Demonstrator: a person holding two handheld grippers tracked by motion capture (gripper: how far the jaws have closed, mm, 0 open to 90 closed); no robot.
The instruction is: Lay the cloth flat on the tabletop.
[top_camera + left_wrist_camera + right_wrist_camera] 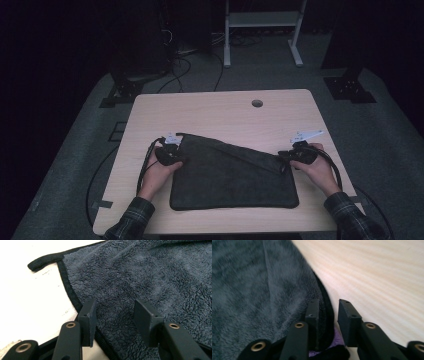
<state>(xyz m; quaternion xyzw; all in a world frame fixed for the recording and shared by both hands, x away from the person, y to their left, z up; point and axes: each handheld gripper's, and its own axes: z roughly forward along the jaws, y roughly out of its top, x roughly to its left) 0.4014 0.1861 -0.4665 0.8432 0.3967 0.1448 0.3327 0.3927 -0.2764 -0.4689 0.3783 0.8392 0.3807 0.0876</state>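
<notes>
A dark grey fleecy towel (230, 175) lies folded on the light wooden table (225, 110), its top layer slanting down from the upper left corner to the right edge. My left gripper (177, 152) sits at that upper left corner. In the left gripper view the gripper (116, 320) is open, its jaws wide apart over the towel (150, 272) and its black hem. My right gripper (285, 156) is at the towel's right edge. In the right gripper view the gripper (329, 315) is open by a narrow gap. The towel's (249, 290) hem lies beside the left pad, and the right pad is clear of it.
The table has a round cable hole (257, 103) near its far edge. A white metal frame (262, 20) and cables stand on the dark floor beyond. Bare tabletop (382, 277) stretches to the right of the towel. A purple patch (337, 340) shows low between the right jaws.
</notes>
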